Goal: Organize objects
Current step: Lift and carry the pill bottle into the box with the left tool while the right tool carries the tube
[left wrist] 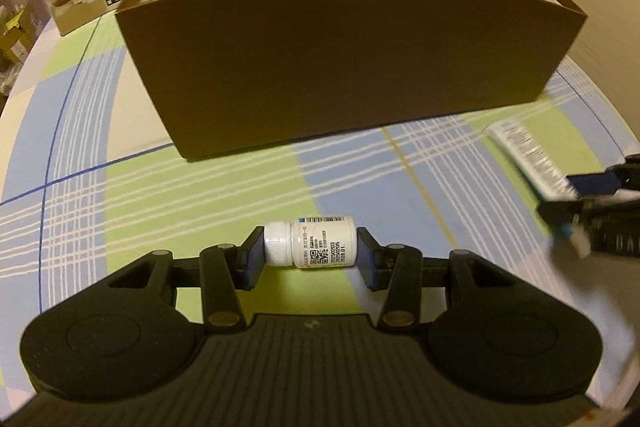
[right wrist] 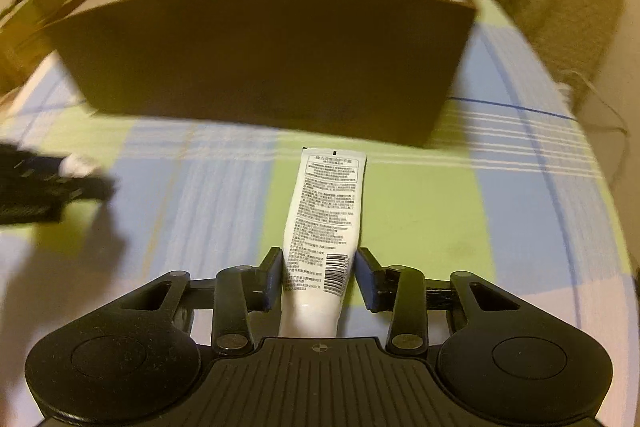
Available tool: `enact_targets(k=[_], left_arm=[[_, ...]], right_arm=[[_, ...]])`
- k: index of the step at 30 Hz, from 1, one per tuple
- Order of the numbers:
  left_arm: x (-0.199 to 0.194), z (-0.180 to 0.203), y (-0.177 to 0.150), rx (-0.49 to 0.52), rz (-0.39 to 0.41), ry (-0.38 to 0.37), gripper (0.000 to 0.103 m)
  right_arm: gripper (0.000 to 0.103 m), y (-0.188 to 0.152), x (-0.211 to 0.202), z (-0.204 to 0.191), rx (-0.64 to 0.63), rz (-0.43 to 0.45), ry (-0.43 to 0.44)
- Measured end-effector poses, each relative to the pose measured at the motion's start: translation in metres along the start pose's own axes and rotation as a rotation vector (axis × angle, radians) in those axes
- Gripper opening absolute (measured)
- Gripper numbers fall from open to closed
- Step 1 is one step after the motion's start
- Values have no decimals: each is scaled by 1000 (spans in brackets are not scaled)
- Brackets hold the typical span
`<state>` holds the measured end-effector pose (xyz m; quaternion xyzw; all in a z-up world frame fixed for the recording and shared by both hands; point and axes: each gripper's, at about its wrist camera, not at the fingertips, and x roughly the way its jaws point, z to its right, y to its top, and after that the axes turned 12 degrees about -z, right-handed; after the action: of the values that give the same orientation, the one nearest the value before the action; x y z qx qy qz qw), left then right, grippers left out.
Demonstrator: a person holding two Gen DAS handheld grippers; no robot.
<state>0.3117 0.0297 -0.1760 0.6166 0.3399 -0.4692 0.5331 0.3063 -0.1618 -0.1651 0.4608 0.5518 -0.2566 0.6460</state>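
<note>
The left gripper (left wrist: 310, 259) has a small white bottle (left wrist: 310, 242) between its pads, lying sideways: the left pad touches the ribbed cap, the right pad sits at the bottle's base. The jaws look closed onto both ends, though whether the bottle is clear of the tablecloth (left wrist: 160, 187) cannot be told.

Handling, as a judgement: the bottle is rigid plastic, probably light, and smooth on the labelled body. An end-to-end hold can let it pivot; keep the pads centred on cap and base.

The right gripper (right wrist: 318, 277) straddles a white tube (right wrist: 326, 211) that points forward toward the brown box (right wrist: 260, 67). The left pad touches the tube's side; a narrow gap shows at the right pad, so the jaws are partly open and not yet clamped.

The tube is likely soft and will flatten under pressure. Take hold near the stiffer cap end, where the pads already sit.

The open box stands just ahead of both grippers, with a few items inside.
</note>
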Motion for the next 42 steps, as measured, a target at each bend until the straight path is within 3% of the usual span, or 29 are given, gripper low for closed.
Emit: enact_targets(k=[5,9,12,15,18,29,37,42], left_arm=[[0,8,-4,20,-16,-3,42],[0,16,-4,35,-18,-7,42],[0,20,-3,45,-18,-10,42],[0,23,-2,55,-21,-14,42],[1,25,-2,60,-23,-16,42],[-1,23,-3,61,-25,-15,42],[-6,22,-3,60,-23,-15,42],[-22,16,-1,42,10,-29,42]], right_arm=[[37,-5,1,-18,-87,2,17],[48,-2,4,-21,-86,8,21],[49,-1,7,-23,-83,18,20],[49,0,9,-21,-70,28,31],[39,-1,10,-24,-96,35,6],[38,-2,7,-23,-99,31,15],[37,0,0,-17,-59,13,119],[37,1,-23,-16,-55,63,175]])
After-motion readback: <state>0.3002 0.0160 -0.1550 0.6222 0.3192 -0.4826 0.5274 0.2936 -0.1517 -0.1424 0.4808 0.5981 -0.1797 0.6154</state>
